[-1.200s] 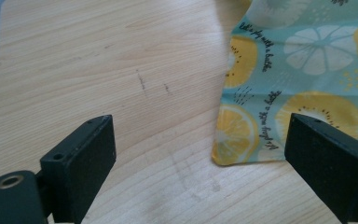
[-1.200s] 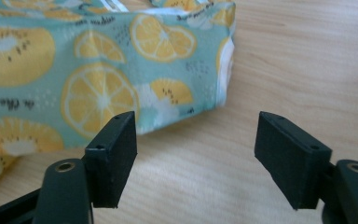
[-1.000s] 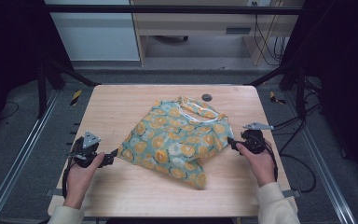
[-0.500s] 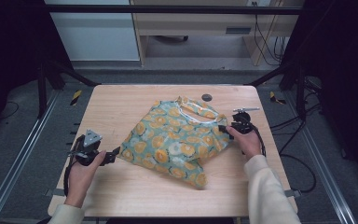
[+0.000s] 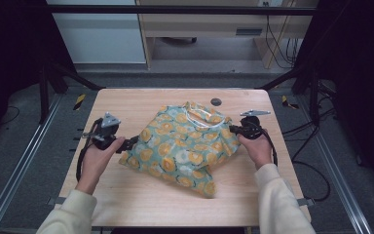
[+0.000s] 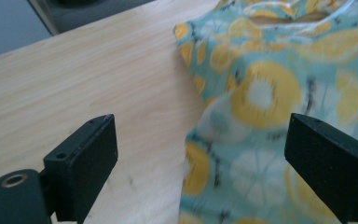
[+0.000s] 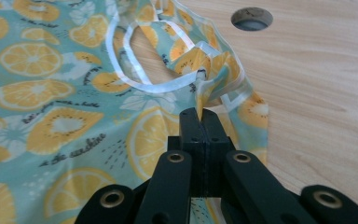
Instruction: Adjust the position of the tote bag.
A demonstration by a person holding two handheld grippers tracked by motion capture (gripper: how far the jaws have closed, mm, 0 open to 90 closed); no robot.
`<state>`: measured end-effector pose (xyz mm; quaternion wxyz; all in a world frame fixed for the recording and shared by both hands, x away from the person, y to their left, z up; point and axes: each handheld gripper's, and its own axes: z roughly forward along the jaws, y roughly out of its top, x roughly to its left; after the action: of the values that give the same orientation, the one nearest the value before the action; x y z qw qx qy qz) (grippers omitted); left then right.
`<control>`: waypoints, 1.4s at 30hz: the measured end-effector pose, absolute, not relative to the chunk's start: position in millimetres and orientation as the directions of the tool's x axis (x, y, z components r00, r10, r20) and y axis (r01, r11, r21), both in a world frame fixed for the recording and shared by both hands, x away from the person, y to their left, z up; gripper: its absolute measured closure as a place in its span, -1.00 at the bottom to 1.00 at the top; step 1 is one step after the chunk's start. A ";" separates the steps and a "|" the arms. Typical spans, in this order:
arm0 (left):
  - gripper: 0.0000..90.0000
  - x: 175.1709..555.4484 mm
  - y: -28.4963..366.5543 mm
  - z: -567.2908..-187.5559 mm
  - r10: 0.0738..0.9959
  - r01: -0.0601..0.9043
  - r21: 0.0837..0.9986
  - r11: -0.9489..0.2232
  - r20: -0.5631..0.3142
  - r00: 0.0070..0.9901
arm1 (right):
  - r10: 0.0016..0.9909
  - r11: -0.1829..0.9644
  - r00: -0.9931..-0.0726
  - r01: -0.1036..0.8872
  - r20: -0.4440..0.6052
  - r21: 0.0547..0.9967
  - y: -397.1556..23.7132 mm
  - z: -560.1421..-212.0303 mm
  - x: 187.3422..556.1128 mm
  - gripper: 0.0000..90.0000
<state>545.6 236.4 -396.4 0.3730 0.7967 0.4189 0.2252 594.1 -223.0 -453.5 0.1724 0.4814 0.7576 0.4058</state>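
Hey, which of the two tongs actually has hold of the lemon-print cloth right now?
The right tongs: their jaws are shut on a fold of the lemon-print cloth near its white-trimmed edge. The left tongs stand wide open at the cloth's other side, gripping nothing.

A lab or workshop: bare wooden table (image 5: 126,195) framed by metal rails (image 5: 17,170) (loose cables (image 5: 316,165) on the floor).

Blurred, edge-cropped fruit-print bag (image 6: 279,116); small dark round table hole (image 5: 216,102) unclear.
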 end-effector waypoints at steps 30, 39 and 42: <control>1.00 592.9 182.9 -420.6 0.749 0.605 0.605 -0.517 -0.022 0.662 | 0.838 0.291 -0.545 0.493 0.030 0.820 -210.0 -424.1 580.8 1.00; 1.00 559.8 206.2 -403.3 0.799 0.468 0.782 -0.411 0.062 0.597 | 0.830 0.305 -0.557 0.406 -0.032 0.861 -222.3 -390.1 560.1 1.00; 1.00 551.9 209.3 -398.0 0.803 0.430 0.805 -0.409 0.093 0.589 | 0.828 0.303 -0.559 0.393 -0.036 0.868 -223.0 -382.4 555.5 1.00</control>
<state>551.9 209.3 -398.0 0.3855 0.8037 0.3836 0.2416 555.5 -223.0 -382.4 0.2495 0.3978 0.7677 0.4361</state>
